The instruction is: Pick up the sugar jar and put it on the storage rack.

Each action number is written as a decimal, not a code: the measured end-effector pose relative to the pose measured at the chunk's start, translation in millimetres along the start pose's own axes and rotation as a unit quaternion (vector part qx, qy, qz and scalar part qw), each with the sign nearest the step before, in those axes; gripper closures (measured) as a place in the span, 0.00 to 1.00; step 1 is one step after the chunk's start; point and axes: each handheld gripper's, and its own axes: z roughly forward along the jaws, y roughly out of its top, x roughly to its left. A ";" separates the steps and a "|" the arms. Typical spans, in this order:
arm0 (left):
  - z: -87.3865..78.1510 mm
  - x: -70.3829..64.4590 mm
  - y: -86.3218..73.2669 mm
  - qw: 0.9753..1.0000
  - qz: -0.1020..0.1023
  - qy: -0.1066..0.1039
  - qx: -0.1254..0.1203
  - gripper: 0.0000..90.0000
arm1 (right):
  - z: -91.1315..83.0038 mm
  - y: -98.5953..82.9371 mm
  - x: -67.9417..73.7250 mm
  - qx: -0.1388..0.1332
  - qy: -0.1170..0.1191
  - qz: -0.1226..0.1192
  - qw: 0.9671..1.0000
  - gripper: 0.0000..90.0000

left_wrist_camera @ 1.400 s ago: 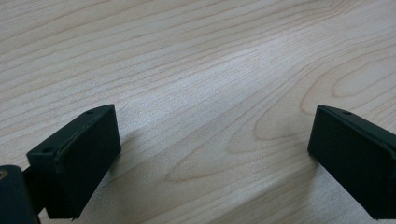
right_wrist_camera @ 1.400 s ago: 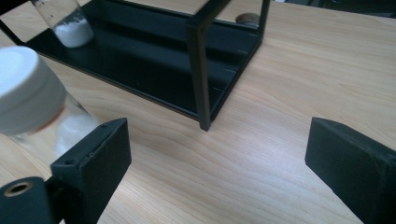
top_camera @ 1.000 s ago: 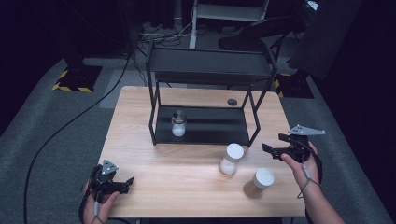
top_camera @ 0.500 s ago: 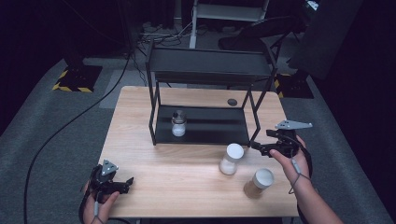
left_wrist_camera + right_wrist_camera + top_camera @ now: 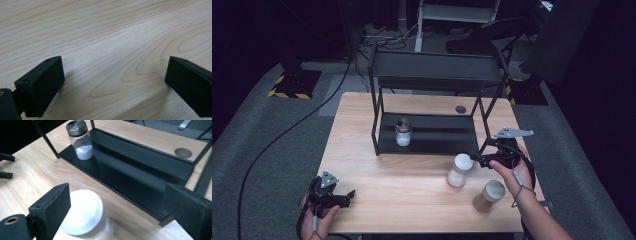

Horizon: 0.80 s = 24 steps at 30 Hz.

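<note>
The left gripper [image 5: 346, 196] is lying low at the near left corner of the wooden table [image 5: 362, 125], held in the person's left hand [image 5: 314, 220]; in the left gripper view its jaws are standing wide apart over bare wood, gripping nothing; further in, a small glass shaker [image 5: 403, 132] with a metal cap is standing upright on the bottom shelf of the black metal rack [image 5: 437, 75], near the shelf's left end, with white powder sitting in its lower part; right of the table's middle, a white-lidded jar [image 5: 459, 170] is standing upright on the wood just in front of the rack; the right gripper [image 5: 478, 160] is hovering just beside that jar's lid, jaws spread wide, and in the right gripper view the lid [image 5: 82, 216] is showing next to the left jaw, not pinched; a second jar [image 5: 488, 196] with a pale lid is standing nearer the front right edge, under the person's right hand [image 5: 512, 167].
</note>
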 end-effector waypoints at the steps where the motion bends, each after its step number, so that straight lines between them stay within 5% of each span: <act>1: 0.0 0.0 0.0 1.000 0.000 0.000 0.000 0.02 | 1.2 0.4 1.1 0.000 0.001 -0.001 1.000 0.09; 24: 0.0 0.0 0.0 1.000 0.000 0.000 0.000 0.02 | 23.8 12.0 23.4 0.030 0.012 -0.001 0.999 0.10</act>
